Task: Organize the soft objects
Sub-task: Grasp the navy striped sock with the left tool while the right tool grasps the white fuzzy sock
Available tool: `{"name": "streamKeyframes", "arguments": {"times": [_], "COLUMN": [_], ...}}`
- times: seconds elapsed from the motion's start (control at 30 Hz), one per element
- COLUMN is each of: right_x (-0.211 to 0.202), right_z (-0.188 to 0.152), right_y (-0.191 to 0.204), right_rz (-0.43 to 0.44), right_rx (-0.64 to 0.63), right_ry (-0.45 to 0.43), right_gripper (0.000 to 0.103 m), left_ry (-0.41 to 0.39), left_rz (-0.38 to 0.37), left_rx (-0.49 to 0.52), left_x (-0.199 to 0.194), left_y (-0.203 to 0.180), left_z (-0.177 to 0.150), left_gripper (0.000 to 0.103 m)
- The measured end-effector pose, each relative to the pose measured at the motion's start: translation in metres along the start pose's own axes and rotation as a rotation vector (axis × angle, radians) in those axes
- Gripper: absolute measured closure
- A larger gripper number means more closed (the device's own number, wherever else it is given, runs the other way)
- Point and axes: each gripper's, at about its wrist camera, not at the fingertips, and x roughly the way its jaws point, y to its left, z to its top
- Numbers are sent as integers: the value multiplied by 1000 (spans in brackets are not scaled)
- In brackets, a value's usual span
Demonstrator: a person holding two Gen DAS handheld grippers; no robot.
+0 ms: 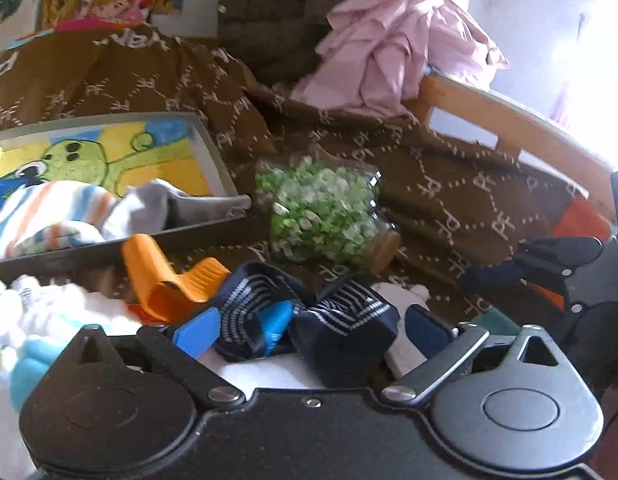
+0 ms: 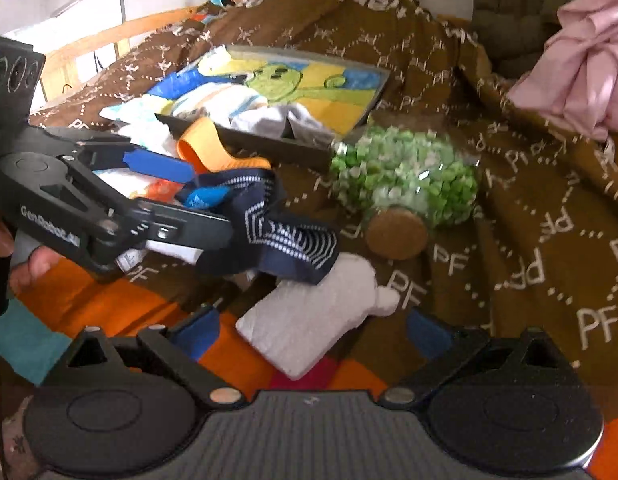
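A navy sock with white stripes (image 1: 341,320) lies between the wide-spread blue fingers of my left gripper (image 1: 309,330); it also shows in the right wrist view (image 2: 285,232), draped at the left gripper's tip (image 2: 197,188). The jaws are not closed on it. A white sock (image 2: 313,320) lies on the bed just ahead of my right gripper (image 2: 309,332), which is open and empty. A grey tray (image 1: 213,152) with a cartoon picture holds a striped sock (image 1: 49,216) and a grey-white sock (image 1: 157,204).
A clear jar of green paper bits (image 1: 321,212) with a cork lid lies on the brown patterned blanket (image 1: 449,184). An orange plastic clip (image 1: 169,276) lies by the tray. White soft items (image 1: 37,320) sit at left. Pink cloth (image 1: 389,48) is piled behind, beside a wooden bed rail (image 1: 509,120).
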Motion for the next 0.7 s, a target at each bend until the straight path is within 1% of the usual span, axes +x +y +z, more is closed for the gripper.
{"name": "streamKeyframes", "arguments": {"times": [0.07, 0.13, 0.23, 0.33, 0.4, 0.57, 0.63, 0.7], "right_x": [5, 9, 13, 16, 17, 20, 22, 23], "right_z": [-2, -3, -3, -4, -4, -2, -1, -1], "right_y": [2, 4, 9, 12, 12, 2, -1, -3], "right_rz": [7, 16, 32, 33, 32, 28, 24, 26], "right_rx": [-6, -15, -28, -35, -24, 53, 79, 93], "right_ry": [19, 35, 46, 45, 41, 32, 29, 32], "right_gripper": [5, 8, 12, 15, 16, 20, 24, 25], "left_ry": [19, 41, 73, 100, 102, 100, 106, 106], "left_rz": [2, 9, 18, 33, 45, 63, 84, 102], "left_rx": [6, 10, 5, -5, -23, -70, -74, -83], "left_x": [6, 12, 17, 21, 22, 27, 30, 31], "left_y": [-5, -8, -11, -10, -8, -4, -5, -4], "left_z": [2, 3, 3, 3, 3, 6, 7, 8], "left_gripper": [11, 18, 25, 27, 28, 29, 35, 40]}}
